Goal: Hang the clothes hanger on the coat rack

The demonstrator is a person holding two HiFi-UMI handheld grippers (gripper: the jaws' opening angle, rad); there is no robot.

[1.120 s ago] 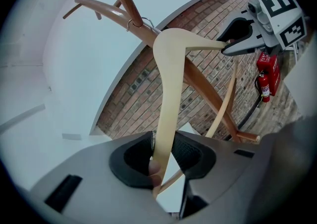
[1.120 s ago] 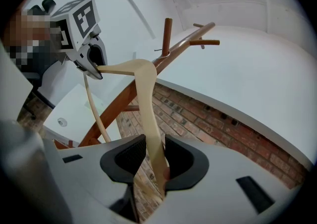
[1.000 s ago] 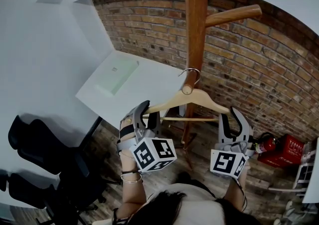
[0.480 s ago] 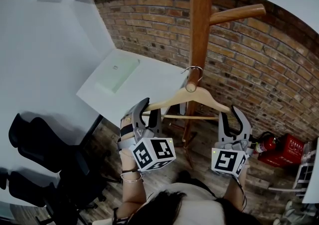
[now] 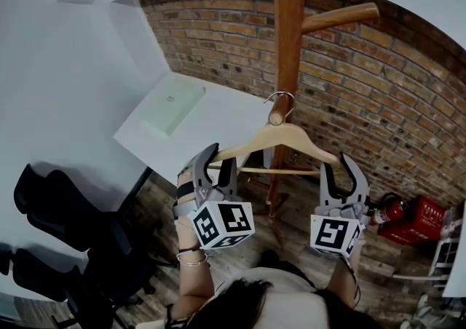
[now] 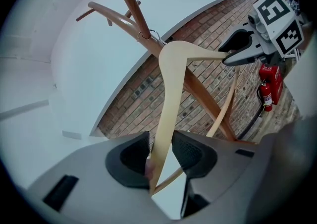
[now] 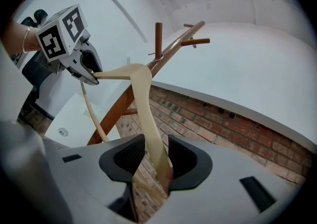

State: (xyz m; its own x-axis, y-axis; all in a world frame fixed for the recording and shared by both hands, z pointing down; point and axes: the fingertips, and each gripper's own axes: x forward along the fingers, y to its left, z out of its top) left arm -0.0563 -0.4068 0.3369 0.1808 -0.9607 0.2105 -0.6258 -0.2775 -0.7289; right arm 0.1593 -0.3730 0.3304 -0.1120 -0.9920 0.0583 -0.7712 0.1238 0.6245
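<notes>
Hook (image 5: 279,93) sits over the peg (image 5: 276,117) now, and left claw (image 5: 220,160) and right claw (image 5: 336,167) are both opening off the hanger (image 5: 280,138), nothing pinched. Looks basically hung.

You've got one wooden hanger (image 5: 280,136), one coat rack (image 5: 287,29) and one white table (image 5: 218,120) there. Add one red fire extinguisher (image 5: 389,211) too. Black chairs (image 5: 69,229): one or two, can't tell.

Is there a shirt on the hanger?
No, the hanger is bare wood with nothing draped over it.
</notes>
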